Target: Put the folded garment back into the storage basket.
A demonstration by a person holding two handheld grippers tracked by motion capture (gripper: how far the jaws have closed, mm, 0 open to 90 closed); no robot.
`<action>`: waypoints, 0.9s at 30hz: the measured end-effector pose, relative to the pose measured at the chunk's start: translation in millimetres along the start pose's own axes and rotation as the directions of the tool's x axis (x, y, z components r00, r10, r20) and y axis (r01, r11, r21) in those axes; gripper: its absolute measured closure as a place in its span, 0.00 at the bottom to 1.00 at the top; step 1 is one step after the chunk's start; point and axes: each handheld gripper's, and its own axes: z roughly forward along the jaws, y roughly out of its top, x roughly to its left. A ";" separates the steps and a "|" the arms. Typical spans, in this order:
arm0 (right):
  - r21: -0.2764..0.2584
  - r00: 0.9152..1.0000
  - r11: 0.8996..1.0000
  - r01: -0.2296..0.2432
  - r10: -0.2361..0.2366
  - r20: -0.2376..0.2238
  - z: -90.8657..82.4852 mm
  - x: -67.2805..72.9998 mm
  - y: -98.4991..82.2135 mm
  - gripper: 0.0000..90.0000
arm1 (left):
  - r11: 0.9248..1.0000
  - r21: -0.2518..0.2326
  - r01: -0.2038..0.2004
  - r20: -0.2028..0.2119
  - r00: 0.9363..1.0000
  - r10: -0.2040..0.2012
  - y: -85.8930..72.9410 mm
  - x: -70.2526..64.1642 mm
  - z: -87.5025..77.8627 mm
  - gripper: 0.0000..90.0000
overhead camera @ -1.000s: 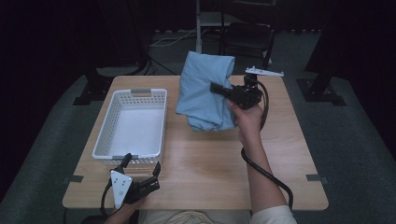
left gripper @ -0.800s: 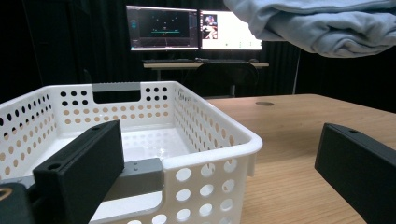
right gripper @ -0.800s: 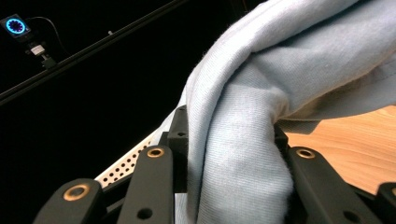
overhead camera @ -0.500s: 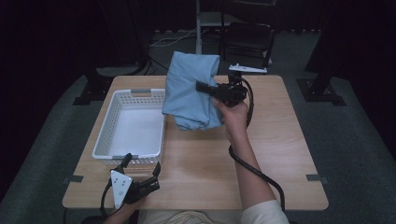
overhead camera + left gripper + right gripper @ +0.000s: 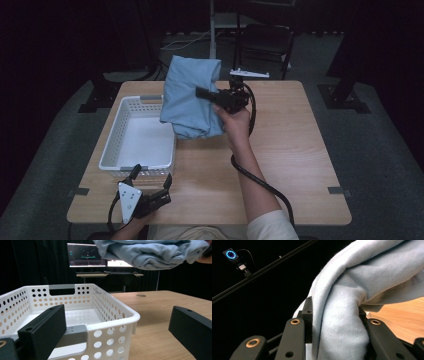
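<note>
Folded blue cloth point(image 5: 190, 97), clamped in the right gripper's point(image 5: 212, 95) jaws above the basket point(image 5: 111, 150), could unfold or snag its rim; left gripper point(image 5: 150, 192) jaws apart.

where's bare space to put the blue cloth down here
The white basket has a bare floor. The table lies bare right of the right gripper, which is shut on the blue cloth. The front edge is crowded: the left gripper, jaws open, sits at the basket's near rim.

right tool point(image 5: 206, 93): clamps blue cloth point(image 5: 190, 98), lifted | white basket point(image 5: 111, 151): beside | left tool point(image 5: 152, 179): jaws apart
</note>
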 end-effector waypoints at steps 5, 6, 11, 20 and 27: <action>0.006 1.000 1.000 -0.005 0.005 -0.016 15.1 3.9 0.4 0.74 | 1.000 -0.004 0.000 0.000 1.000 0.000 -0.1 0.2 -0.5 0.03; 0.008 1.000 1.000 -0.007 0.007 -0.022 18.1 4.1 -0.1 0.74 | 1.000 -0.005 0.001 0.001 1.000 -0.001 -0.2 0.2 -0.6 0.03; 0.024 0.999 1.000 -0.015 0.016 -0.030 32.4 6.7 -3.7 0.74 | 1.000 -0.005 0.001 0.001 1.000 -0.001 -0.1 0.2 -0.7 0.03; 0.042 0.998 0.999 -0.020 0.022 -0.056 55.5 13.6 -7.0 0.74 | 1.000 -0.007 0.002 0.002 1.000 -0.002 -0.2 0.3 -0.8 0.03; 0.049 0.997 0.998 -0.030 0.033 -0.073 69.6 19.0 -11.7 0.74 | 1.000 -0.011 0.003 0.007 1.000 -0.003 -0.3 0.4 -1.2 0.03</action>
